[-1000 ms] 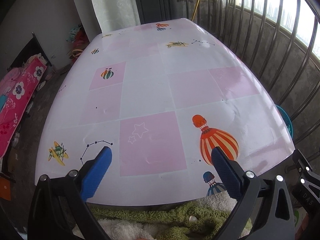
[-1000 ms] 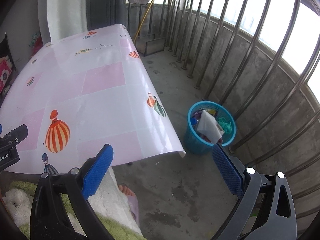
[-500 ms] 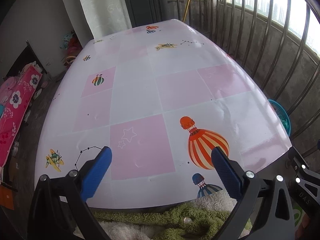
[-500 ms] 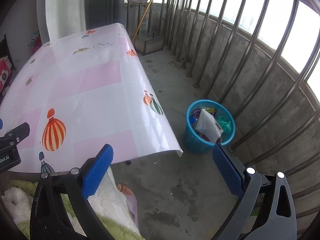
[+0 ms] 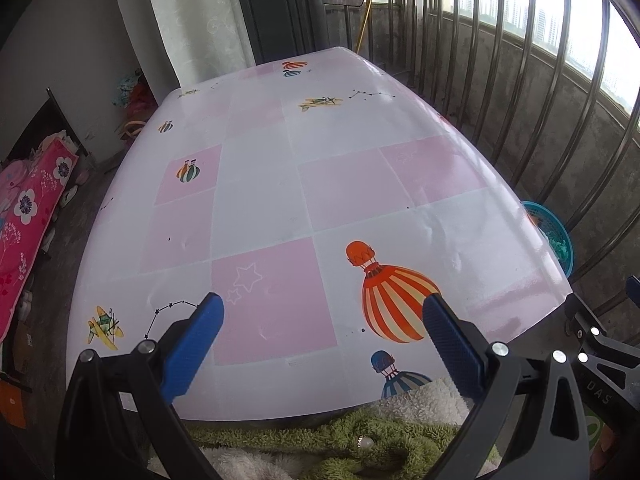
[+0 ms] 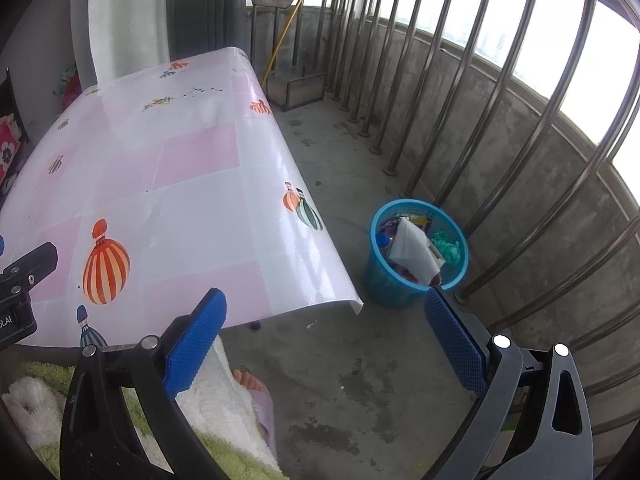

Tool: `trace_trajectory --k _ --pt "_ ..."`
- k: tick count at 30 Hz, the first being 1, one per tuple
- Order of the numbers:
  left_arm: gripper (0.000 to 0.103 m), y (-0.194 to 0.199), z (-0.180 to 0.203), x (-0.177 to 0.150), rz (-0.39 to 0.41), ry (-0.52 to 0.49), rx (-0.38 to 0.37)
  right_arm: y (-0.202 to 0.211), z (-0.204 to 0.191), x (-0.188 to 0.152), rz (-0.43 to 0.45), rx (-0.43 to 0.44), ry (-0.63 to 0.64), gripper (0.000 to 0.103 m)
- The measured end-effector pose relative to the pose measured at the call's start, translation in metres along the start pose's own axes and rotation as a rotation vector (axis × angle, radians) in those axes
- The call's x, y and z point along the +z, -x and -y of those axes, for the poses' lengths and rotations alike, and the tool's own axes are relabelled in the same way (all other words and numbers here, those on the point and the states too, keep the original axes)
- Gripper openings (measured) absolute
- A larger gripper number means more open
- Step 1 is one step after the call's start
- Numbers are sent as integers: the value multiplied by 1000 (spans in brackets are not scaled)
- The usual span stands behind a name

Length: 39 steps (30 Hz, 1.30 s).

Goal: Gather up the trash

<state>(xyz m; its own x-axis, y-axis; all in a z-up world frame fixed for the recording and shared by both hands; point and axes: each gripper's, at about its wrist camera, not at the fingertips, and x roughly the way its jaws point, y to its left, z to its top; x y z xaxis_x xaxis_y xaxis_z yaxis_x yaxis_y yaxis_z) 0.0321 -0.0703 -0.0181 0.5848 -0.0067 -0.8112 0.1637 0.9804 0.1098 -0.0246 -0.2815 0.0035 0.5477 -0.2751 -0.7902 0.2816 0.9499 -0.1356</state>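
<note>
Your trash sits in the blue bin on the concrete floor, just beside the table's right edge and near the window bars; from the left view you only catch its rim past the tablecloth corner. What's in the bin looks light and soft: a white sheet of paper or wrapper sticking up in the middle, a teal crumpled bit at the right, coloured packets behind. Expect it all to crush and flex, nothing heavy, thin film possibly slippery, so pinch an edge rather than a flat face. The bin is a thin mesh plastic basket, probably light and a bit flexy; take it by the rim if you need to move it. I see no loose trash on the tablecloth, only print and small specks. Your left gripper is spread wide over the near edge of the table, holding nothing and touching nothing. Your right gripper is equally wide, empty, above the floor with the bin just past its right fingertip. Your fuzzy green-and-white robe hangs below both.
</note>
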Motion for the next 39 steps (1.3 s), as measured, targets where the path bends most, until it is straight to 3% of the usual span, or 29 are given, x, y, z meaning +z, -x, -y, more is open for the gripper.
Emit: trace_trajectory --k 39 --pt "97 6 -4 3 23 35 15 4 -1 2 35 -5 1 95"
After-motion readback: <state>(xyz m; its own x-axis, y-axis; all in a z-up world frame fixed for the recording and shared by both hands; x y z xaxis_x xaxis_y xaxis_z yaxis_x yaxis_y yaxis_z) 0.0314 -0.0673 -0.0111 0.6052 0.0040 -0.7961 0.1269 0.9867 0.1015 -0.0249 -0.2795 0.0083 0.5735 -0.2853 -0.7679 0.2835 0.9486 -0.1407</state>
